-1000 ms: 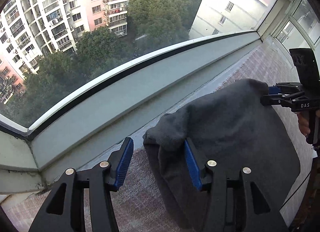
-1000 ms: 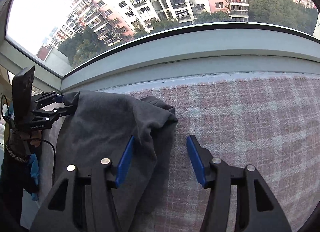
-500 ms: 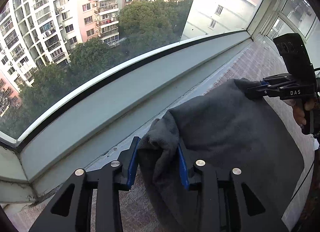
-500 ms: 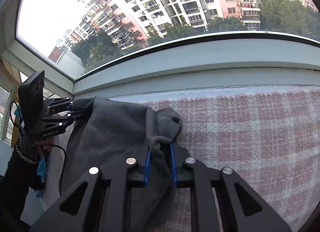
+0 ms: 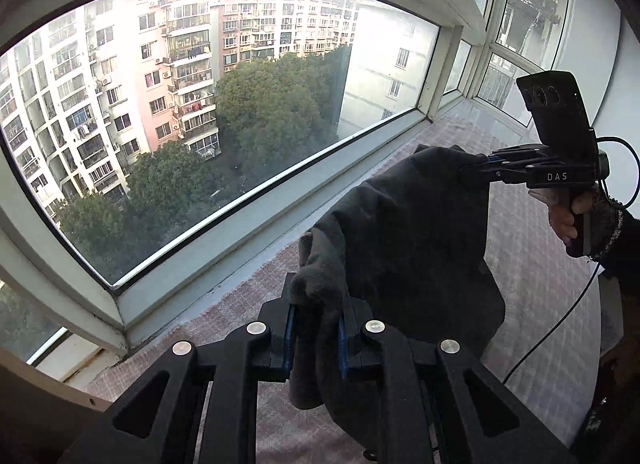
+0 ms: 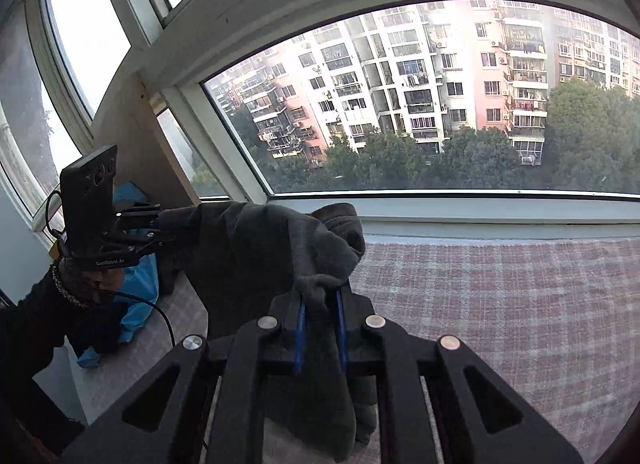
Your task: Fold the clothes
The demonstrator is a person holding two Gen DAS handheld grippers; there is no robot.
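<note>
Lifting the grey garment off the checked cloth: left gripper and right gripper, jaws just closed, each pinch a bunched corner. Keep both level, fabric taut; window at 12 o'clock.

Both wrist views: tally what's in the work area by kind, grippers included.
Grey garments: 1, the grey garment, held up off the cloth
Grippers: 2, left gripper and right gripper, each shut on a bunched edge of it
Plaid cloths: 1, the plaid cloth on the ledge
Blue bags: 1, the blue bag behind the left hand
Total: 5
</note>
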